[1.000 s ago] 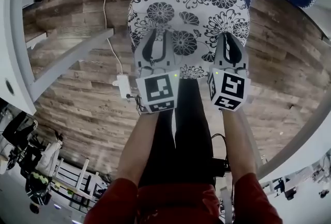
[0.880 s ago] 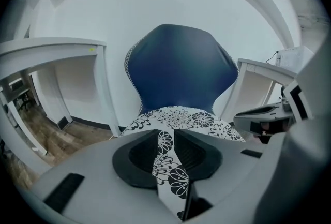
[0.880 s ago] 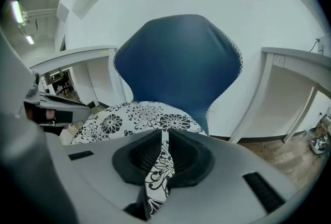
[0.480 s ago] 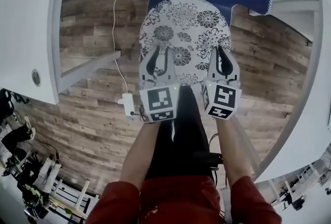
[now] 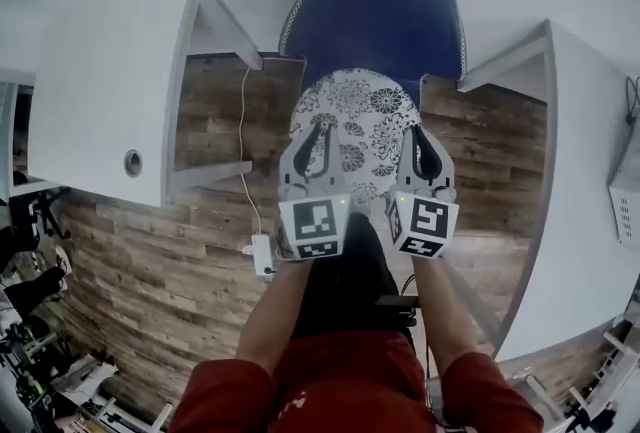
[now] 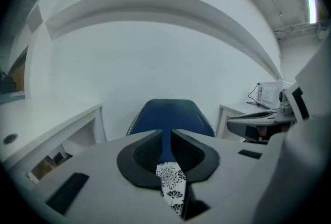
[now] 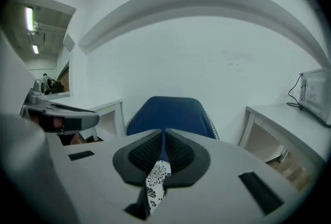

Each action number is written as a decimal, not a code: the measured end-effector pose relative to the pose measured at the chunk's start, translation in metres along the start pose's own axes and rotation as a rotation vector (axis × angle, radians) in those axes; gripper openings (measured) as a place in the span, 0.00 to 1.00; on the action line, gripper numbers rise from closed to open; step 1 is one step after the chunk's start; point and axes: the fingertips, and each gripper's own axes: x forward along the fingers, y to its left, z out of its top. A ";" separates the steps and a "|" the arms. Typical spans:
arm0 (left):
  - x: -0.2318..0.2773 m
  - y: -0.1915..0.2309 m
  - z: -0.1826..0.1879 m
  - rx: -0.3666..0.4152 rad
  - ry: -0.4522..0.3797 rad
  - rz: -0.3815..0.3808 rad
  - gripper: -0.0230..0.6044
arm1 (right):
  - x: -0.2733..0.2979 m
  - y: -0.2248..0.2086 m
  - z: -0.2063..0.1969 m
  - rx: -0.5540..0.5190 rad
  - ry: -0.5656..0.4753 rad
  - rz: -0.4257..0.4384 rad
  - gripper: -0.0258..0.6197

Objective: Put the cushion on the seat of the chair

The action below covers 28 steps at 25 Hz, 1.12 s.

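The head camera stares steeply down on the blue chair. Cameras on the left gripper and right gripper look level along their jaws, close behind the floral cushion, toward that same chair.

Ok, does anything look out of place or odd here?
Nothing damaged or spilled. The cushion is pinched by the left gripper and right gripper before the blue chair. Only oddity: a white adapter and its cable lying loose on the floor near the person's legs.
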 end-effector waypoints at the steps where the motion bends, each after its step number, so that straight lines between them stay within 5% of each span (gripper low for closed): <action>1: -0.007 -0.001 0.012 0.008 -0.018 -0.003 0.14 | -0.007 0.002 0.012 -0.001 -0.018 0.002 0.09; 19: -0.138 -0.025 0.181 0.076 -0.318 -0.071 0.08 | -0.144 0.019 0.175 -0.080 -0.300 -0.004 0.09; 28: -0.188 -0.047 0.223 0.135 -0.455 -0.102 0.08 | -0.198 0.020 0.220 -0.116 -0.434 -0.005 0.09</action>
